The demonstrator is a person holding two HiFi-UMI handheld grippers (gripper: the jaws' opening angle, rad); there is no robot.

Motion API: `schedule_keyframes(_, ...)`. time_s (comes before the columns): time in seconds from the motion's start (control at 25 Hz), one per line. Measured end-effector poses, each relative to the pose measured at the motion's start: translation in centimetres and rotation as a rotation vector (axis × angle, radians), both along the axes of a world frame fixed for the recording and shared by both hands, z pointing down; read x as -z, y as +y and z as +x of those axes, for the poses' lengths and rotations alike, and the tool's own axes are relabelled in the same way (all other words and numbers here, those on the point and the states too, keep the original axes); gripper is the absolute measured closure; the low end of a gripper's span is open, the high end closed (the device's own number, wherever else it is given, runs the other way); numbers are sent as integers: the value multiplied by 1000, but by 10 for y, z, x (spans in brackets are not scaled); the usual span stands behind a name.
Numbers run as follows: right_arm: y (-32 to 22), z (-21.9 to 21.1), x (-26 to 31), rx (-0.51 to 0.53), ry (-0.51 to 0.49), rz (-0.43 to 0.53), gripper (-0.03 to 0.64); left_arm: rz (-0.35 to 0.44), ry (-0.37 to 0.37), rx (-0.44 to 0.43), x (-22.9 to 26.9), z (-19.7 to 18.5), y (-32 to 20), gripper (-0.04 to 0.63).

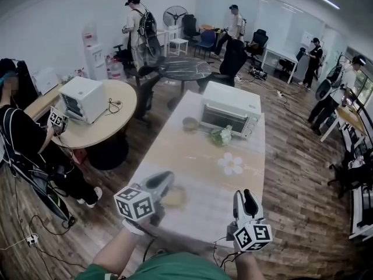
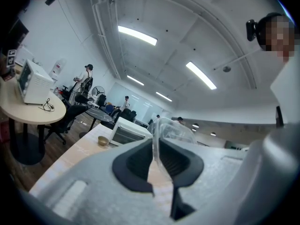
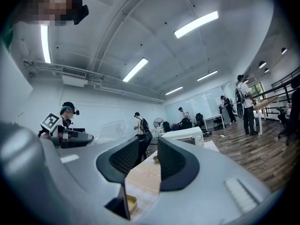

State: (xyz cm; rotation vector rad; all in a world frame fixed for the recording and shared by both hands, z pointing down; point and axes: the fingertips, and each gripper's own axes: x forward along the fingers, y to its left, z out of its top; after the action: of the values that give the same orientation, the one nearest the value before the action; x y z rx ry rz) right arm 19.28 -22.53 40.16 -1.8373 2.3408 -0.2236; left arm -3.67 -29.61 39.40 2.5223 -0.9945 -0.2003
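Note:
In the left gripper view my left gripper (image 2: 156, 142) is shut on the thin edge of a clear plastic lid (image 2: 174, 129), which rises above the jaws. In the head view this gripper (image 1: 165, 181) hovers over the near end of the long table (image 1: 192, 220), just above a small tan dish (image 1: 175, 197). My right gripper (image 1: 249, 198) hangs over the table's near right corner. Its jaws (image 3: 149, 151) stand open with nothing between them. The right gripper view shows the clear lid (image 3: 108, 128) and the tan dish (image 3: 130, 203) to its left.
A white toaster oven (image 1: 230, 107), a small bowl (image 1: 190, 123) and a green and white bundle (image 1: 222, 135) stand at the table's far end. A round table (image 1: 116, 121) with another oven (image 1: 81, 98) and a seated person (image 1: 23, 139) is at the left. Chairs and standing people fill the back.

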Motion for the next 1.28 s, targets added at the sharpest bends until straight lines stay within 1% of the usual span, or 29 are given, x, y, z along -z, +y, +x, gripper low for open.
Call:
schedule_keyframes(0.6,-3,0,17,-17,21,38,495,78,40,-13,35,0,5,555)
schedule_keyframes(0.84,1,-5,26,20,17,75,495,95,46,-18,43,1,8,555)
schedule_keyframes(1.28,0,2,26,5,16,76,495,97,48,-27,43,6,7,555)
